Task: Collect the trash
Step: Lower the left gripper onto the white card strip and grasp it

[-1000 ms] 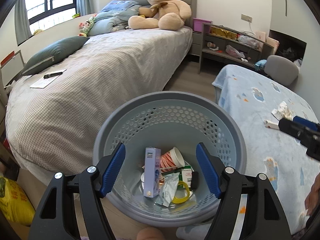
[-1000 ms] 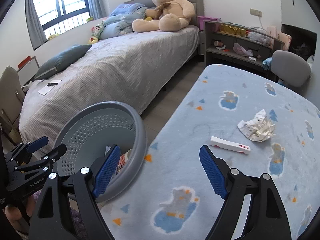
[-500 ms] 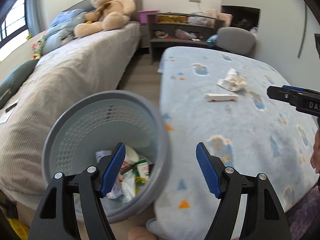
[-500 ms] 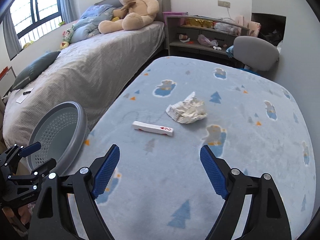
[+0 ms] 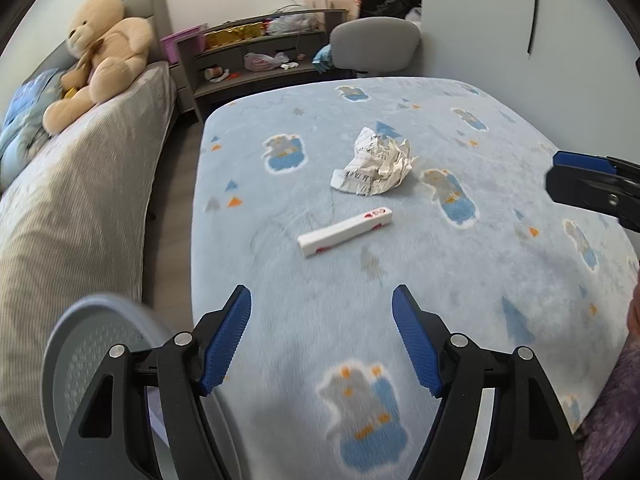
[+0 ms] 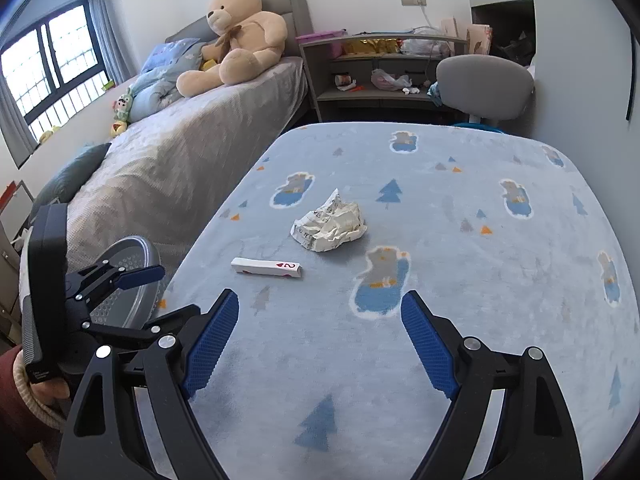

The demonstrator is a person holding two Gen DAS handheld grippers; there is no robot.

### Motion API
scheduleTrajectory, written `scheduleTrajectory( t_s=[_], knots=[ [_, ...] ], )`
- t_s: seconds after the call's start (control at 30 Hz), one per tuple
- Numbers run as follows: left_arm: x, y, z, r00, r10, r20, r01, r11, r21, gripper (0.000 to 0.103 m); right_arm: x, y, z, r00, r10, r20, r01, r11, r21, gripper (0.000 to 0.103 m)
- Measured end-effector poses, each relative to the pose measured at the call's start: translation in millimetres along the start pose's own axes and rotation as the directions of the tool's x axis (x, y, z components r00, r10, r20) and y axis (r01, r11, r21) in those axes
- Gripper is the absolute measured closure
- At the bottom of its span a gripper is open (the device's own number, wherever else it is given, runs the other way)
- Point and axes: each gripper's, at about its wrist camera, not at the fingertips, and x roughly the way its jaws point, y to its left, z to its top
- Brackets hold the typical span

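Both grippers over the blue blanket-covered table (image 6: pixel 500 280), pointing down at it. Left gripper (image 5: pixel 322 336) jaws spread, nothing btwn. Right gripper (image 6: pixel 320 338) also spread wide, empty. Trash ahead of both, approx 12 o'clock: white card box (image 6: pixel 266 268) first, lying flat; crumpled paper (image 6: pixel 330 226) just beyond, near but not touching. Gray basket (image 6: pixel 134 280) off table edge at 9 o'clock, by the bed (image 6: pixel 180 160). Teddy bear (image 6: pixel 236 36) far end of bed.
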Motion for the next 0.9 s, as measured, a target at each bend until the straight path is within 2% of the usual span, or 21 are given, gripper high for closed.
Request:
scheduleTrajectory(
  t_s=[0.13, 0.23, 0.63, 0.77, 0.8, 0.83, 0.9],
  knots=[
    [20.6, -0.9, 19.1, 0.999, -0.039, -0.025, 0.041, 0.998, 0.053, 0.033, -0.3, -10.4, 0.4, 1.0, 0.0, -0.003, 0.0, 1.0, 0.025, 0.021],
    [43.7, -4.4, 31.6, 0.994, -0.068, -0.084, 0.076, 0.992, 0.098, 0.033, -1.9, -16.1, 2.2, 1.0, 0.013, 0.0, -0.013, 0.999, 0.044, 0.021],
    [96.7, -11.5, 55.2, 0.98, -0.07, -0.184, 0.103, 0.978, 0.181, 0.033, -5.4, -25.8, 8.5, 0.998, 0.06, 0.008, -0.06, 0.995, 0.077, 0.02],
    [105.3, -16.7, 56.4, 0.979, -0.07, -0.194, 0.109, 0.974, 0.198, 0.034, -6.7, -29.0, 8.7, 0.998, 0.065, 0.011, -0.066, 0.995, 0.081, 0.02],
    [105.5, -17.0, 56.6, 0.978, -0.079, -0.193, 0.117, 0.974, 0.193, 0.038, -6.9, -30.1, 9.0, 0.998, 0.065, 0.011, -0.066, 0.994, 0.084, 0.02],
    [105.2, -17.2, 56.9, 0.976, -0.095, -0.195, 0.132, 0.974, 0.184, 0.048, -7.2, -31.1, 9.3, 0.998, 0.065, 0.012, -0.066, 0.994, 0.087, 0.02],
    [104.1, -18.6, 57.2, 0.971, -0.133, -0.201, 0.166, 0.973, 0.16, 0.06, -8.1, -33.5, 9.6, 0.998, 0.067, 0.014, -0.069, 0.993, 0.093, 0.02]
  ],
)
